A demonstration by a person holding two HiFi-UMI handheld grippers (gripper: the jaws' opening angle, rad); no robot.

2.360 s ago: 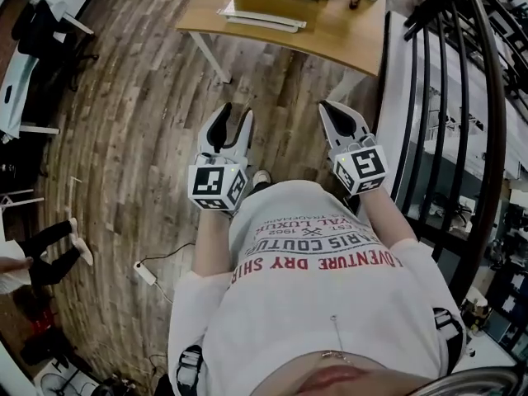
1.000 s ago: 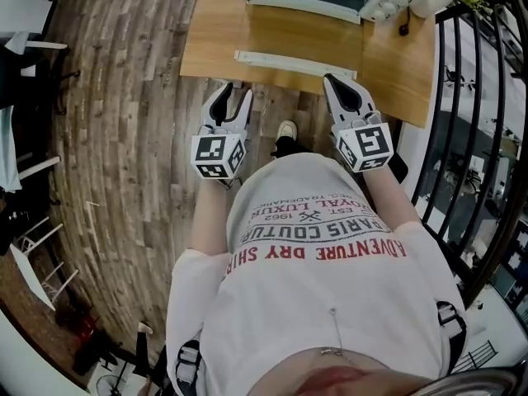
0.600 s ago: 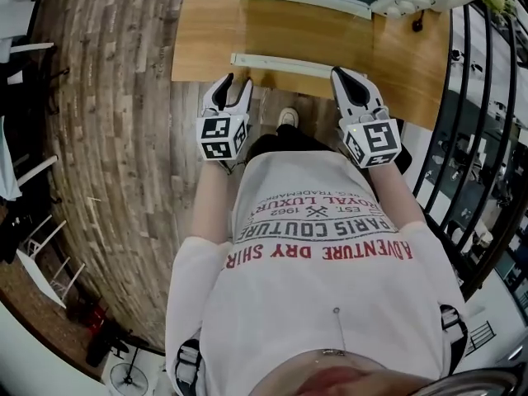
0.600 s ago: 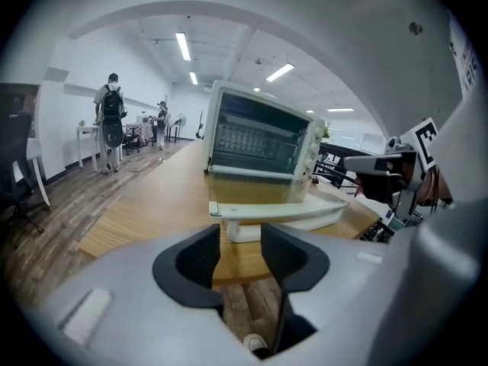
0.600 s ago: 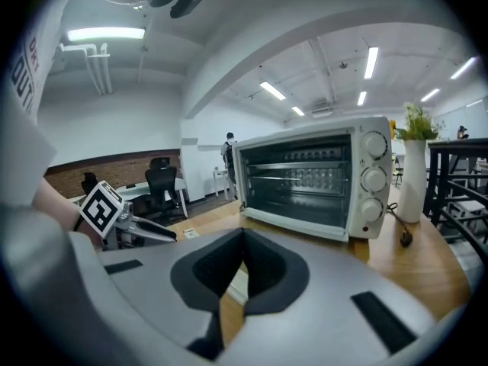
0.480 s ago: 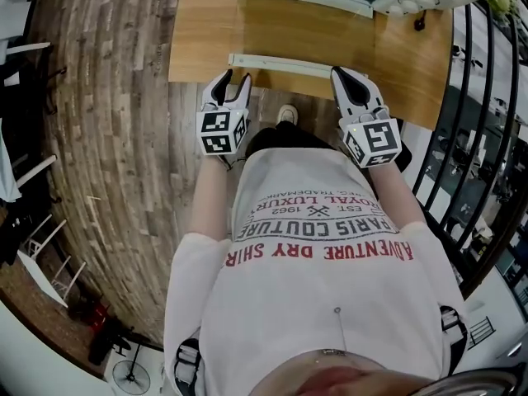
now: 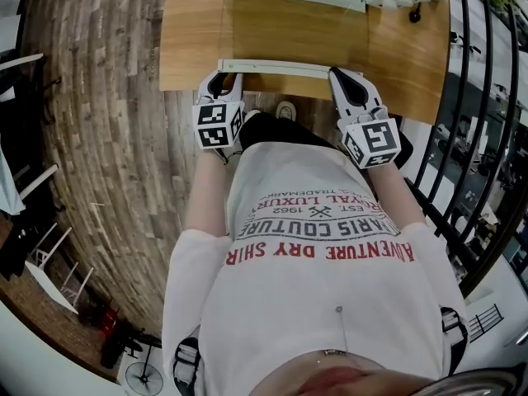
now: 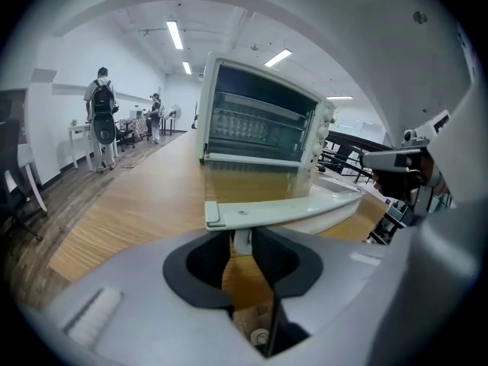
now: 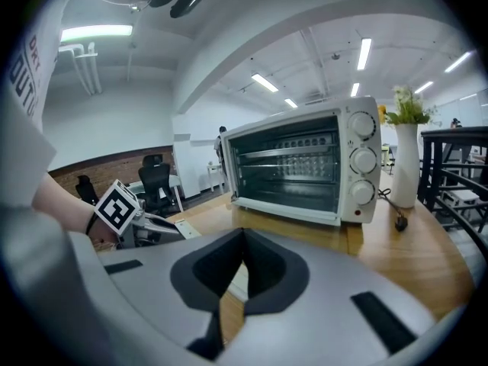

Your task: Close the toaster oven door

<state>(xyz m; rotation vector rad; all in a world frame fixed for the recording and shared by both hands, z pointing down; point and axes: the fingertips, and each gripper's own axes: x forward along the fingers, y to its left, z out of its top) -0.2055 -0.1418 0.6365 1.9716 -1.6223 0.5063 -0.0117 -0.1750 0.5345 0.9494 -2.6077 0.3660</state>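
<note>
On table (image 7: 186,48), oven door (image 7: 293,27) fully open

White toaster oven (image 9: 297,166), tan wood-grain table (image 7: 388,56), striped brown plank floor (image 7: 99,139)

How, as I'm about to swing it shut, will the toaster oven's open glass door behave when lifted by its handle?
The flat-lying glass door looks stiff, so it should swing up in one piece. The small white toaster oven seems light and might slide back.
</note>
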